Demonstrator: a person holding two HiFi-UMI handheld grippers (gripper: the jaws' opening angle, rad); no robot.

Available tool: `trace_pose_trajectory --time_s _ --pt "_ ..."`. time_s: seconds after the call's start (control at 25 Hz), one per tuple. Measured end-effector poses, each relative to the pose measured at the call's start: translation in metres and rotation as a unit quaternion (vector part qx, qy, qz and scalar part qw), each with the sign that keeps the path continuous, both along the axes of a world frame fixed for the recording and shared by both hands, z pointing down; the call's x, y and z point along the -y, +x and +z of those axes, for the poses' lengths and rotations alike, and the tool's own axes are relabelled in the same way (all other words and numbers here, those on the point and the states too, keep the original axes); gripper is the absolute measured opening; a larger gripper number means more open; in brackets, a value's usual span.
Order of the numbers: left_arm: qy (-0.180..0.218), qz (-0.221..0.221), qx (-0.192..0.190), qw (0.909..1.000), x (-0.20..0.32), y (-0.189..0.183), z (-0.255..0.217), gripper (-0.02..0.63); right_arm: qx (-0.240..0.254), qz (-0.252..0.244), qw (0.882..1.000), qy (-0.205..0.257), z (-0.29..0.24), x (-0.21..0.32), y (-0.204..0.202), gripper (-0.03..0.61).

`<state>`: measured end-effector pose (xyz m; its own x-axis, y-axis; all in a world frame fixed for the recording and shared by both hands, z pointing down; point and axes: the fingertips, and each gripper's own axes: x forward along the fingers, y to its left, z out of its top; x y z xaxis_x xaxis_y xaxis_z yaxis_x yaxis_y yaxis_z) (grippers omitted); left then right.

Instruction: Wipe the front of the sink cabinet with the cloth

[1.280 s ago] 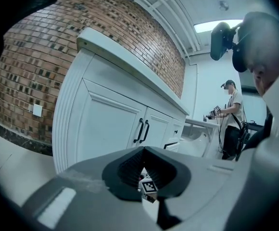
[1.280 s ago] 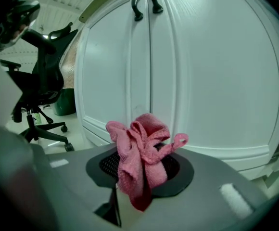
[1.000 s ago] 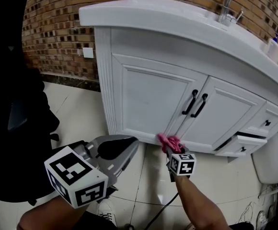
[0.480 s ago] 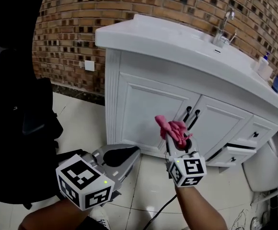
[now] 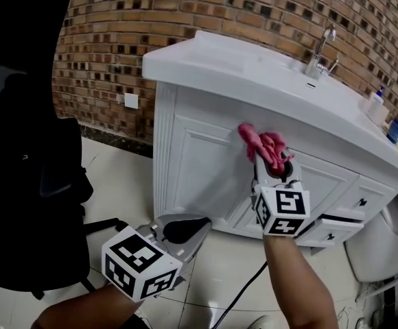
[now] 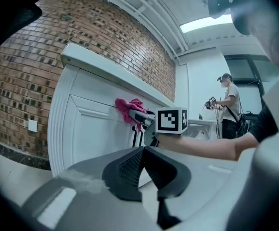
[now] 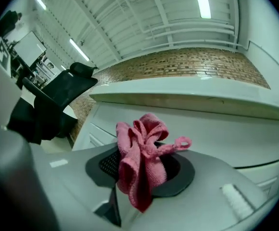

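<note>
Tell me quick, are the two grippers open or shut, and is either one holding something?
Left gripper: shut, fingers together, holding nothing.
Right gripper: shut on the pink cloth.

Bunched pink cloth (image 5: 266,147), clamped in right gripper (image 5: 273,164), held nr top of white sink cabinet (image 5: 199,173) front.

Nubby woven cloth (image 5: 265,147), glossy white cabinet (image 5: 199,173) (rough brick wall (image 5: 116,33)).
</note>
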<state>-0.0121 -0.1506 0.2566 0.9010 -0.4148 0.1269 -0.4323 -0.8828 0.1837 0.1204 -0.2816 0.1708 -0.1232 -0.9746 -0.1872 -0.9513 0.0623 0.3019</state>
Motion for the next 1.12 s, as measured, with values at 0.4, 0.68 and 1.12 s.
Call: trace_pose_trajectory --time_s 0.4,0.68,1.12 --pt "-0.014 -0.066 -0.039 0.9969 0.016 -0.023 -0.015 0.005 -0.033 0.006 0.999 -0.005 0.027 0.015 -0.005 0.158" --pt "-0.026 -0.085 0.043 0.9951 0.037 -0.056 0.041 0.005 -0.001 0.012 1.0 -0.001 0.043 0.015 -0.01 0.158" --pt "-0.063 -0.048 0.004 0.9969 0.034 -0.065 0.036 0.005 -0.006 0.017 0.999 -0.043 0.124 0.022 -0.016 0.16"
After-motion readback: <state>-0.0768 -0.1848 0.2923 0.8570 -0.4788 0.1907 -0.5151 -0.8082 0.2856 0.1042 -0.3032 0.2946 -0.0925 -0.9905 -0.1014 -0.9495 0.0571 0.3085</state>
